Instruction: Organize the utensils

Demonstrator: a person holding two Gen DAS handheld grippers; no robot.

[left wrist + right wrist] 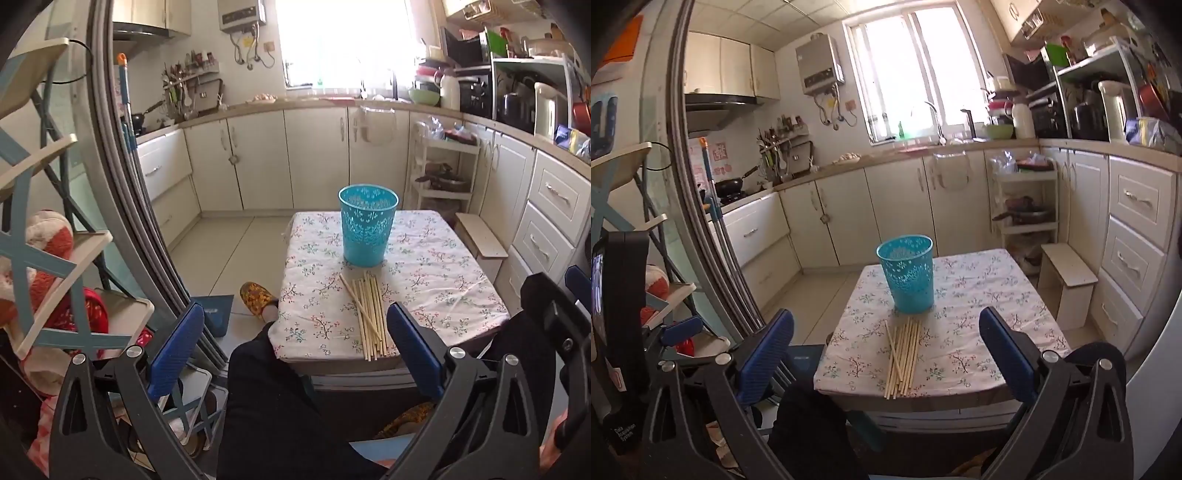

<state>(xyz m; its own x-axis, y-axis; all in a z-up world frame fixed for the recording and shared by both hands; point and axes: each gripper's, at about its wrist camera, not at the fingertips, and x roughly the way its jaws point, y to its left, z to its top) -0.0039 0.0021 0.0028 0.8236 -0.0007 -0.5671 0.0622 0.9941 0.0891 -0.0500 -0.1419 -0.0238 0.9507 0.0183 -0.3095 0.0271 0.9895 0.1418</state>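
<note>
Left tongs [295,350]: fingers spread wide, nothing held, hovering short of the table's [443,295] near edge. Right tongs [886,354]: likewise apart and bare. Chopsticks [903,360] lie bundled flat on the flowered cloth, at 12 o'clock from the right tongs, 1 o'clock from the left, untouched. Blue basket [907,273] stands upright just beyond them, at 12.

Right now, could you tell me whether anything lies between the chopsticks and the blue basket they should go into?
Nothing visible does: the chopsticks lie on the tablecloth just in front of the upright blue basket, with only bare cloth between.
</note>
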